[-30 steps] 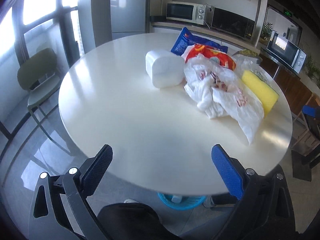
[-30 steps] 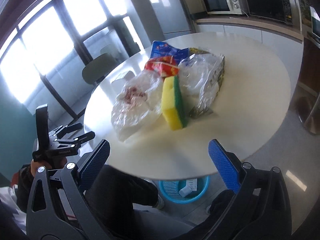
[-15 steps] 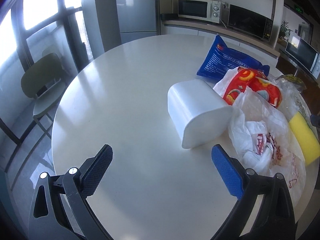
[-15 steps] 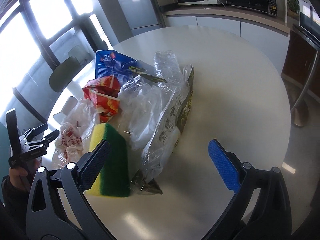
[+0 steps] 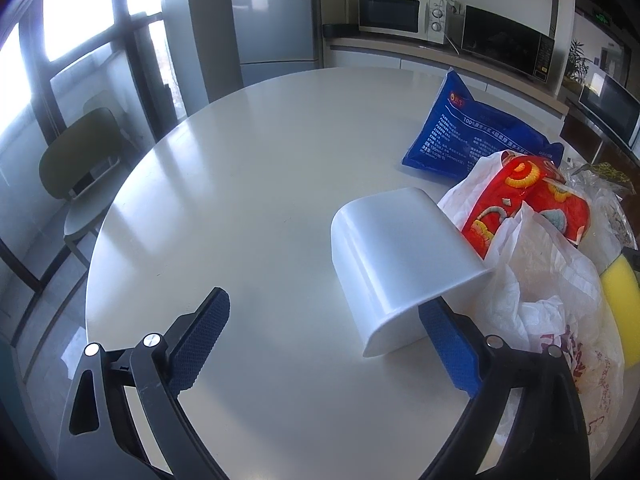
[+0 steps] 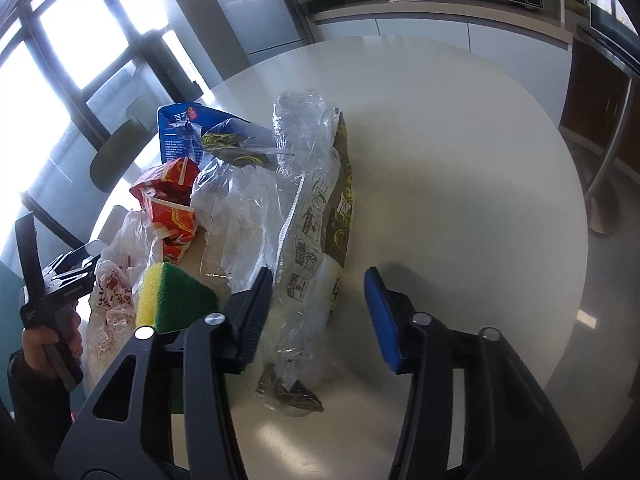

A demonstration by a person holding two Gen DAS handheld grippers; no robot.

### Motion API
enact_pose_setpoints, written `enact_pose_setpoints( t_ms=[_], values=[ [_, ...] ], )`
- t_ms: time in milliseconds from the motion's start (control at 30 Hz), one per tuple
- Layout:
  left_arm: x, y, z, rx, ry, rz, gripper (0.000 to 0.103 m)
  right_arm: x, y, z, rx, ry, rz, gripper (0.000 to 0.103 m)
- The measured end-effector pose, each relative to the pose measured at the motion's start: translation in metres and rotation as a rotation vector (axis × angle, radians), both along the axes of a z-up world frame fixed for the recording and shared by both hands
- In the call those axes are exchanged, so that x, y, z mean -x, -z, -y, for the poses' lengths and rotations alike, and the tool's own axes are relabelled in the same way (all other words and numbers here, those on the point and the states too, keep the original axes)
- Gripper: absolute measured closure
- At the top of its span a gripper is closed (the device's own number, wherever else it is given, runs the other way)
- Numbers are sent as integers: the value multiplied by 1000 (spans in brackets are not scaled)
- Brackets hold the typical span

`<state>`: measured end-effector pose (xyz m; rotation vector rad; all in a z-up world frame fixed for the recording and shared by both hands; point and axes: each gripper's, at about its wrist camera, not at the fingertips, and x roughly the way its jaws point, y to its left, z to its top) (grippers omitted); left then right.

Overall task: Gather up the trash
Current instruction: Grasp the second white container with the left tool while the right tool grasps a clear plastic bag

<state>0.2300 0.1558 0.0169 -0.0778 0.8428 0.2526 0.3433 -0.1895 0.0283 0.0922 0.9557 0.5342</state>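
Observation:
A heap of trash lies on a round white table (image 5: 240,184). In the left wrist view: a white plastic container (image 5: 404,256) on its side, a red snack bag (image 5: 528,200), a blue pack (image 5: 476,136), a white plastic bag (image 5: 552,300), a yellow sponge (image 5: 624,300). My left gripper (image 5: 324,340) is open, its right finger beside the container's near end. In the right wrist view my right gripper (image 6: 320,312) is open around the near end of a clear printed wrapper (image 6: 308,216), beside the yellow-green sponge (image 6: 172,300).
A green chair (image 5: 80,164) stands left of the table by the windows. A counter with microwaves (image 5: 400,16) runs along the back wall. The left gripper and hand show in the right wrist view (image 6: 44,296). The table's right half (image 6: 460,184) is bare.
Both grippers have moved forward over the table toward the heap. The right gripper's fingers have narrowed and now straddle the clear wrapper. The left gripper has come up beside the white container.

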Motion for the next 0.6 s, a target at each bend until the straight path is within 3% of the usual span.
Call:
enact_pose_setpoints(
  t_ms=[67,200,400,467,600],
  values=[
    [-2,2,1,8,13,-11,22,-3,1,-1,4,-6,4,74],
    [-7,7,2,8,25,-30,48,-7,2,-6,28,-14,9,97],
    [-10,5,-6,34,3,-28,92,-3,1,-8,40,-12,26,99],
    [-10,4,-6,27,7,-31,98,-1,0,-6,30,-8,29,99],
    [-8,1,-6,38,9,-22,100,4,-6,-3,20,-7,48,99]
  ],
)
